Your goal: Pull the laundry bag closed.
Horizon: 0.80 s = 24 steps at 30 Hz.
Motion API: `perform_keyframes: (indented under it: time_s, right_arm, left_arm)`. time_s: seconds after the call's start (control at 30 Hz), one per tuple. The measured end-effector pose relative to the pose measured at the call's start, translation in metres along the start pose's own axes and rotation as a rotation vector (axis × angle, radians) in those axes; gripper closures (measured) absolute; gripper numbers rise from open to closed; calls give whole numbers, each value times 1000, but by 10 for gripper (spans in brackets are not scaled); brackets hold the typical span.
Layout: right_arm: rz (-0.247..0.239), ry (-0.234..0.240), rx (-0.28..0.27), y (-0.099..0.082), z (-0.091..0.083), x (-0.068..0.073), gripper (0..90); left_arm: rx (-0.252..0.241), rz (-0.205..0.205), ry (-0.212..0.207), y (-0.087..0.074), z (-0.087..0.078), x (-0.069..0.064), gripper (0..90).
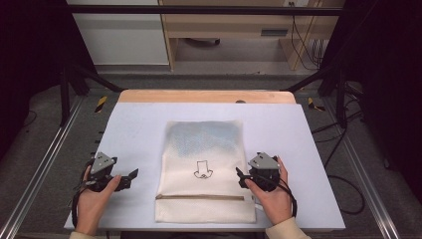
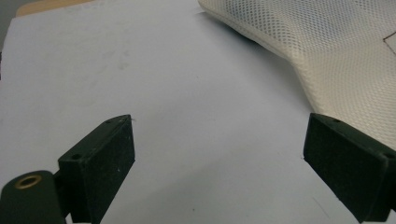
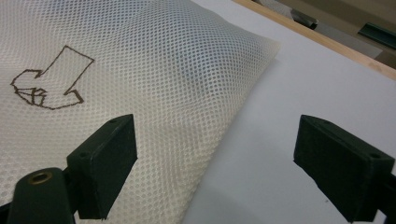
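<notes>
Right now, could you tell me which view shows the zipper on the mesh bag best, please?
The high view: the zipper runs straight across the mesh bag near its bottom edge. Both gripper views catch mesh fabric, and the right gripper view adds the drawn outline.

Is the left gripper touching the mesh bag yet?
Apart. In the left gripper view, the left gripper stands open over bare table, and the mesh bag lies beyond its jaws with table showing between.

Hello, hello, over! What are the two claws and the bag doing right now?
Left gripper open, beside the mesh bag, apart. Right gripper open at the bag's other edge. Bag flat on the white table, zipper closed. Nothing in the way.
</notes>
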State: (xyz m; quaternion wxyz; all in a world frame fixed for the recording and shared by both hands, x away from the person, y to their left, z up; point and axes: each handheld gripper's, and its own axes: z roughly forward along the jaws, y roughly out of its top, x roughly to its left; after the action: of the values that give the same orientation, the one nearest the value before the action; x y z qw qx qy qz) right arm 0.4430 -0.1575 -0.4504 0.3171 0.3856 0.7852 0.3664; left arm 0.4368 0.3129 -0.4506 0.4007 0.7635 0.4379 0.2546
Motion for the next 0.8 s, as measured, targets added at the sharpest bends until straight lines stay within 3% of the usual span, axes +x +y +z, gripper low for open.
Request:
perform_keyframes:
  time_s: [0.1, 0.17, 0.3, 0.6, 0.8]
  right_arm:
    - [-5, 13, 10, 0, 1, 3, 125]
    - [-30, 22, 49, 1, 3, 7, 116]
    - [-61, 31, 78, 1, 3, 14, 107]
    - [-99, 56, 87, 5, 2, 26, 167]
    - [-118, 106, 97, 13, 1, 37, 194]
  left_arm:
    - [-22, -13, -6, 0, -6, -1, 88]
    - [-26, -16, 19, -1, -15, -2, 88]
    - [-32, -28, 15, -3, -23, -2, 87]
    - [-15, -36, -3, -13, -41, -10, 87]
    - [-9, -46, -20, -16, -44, -13, 85]
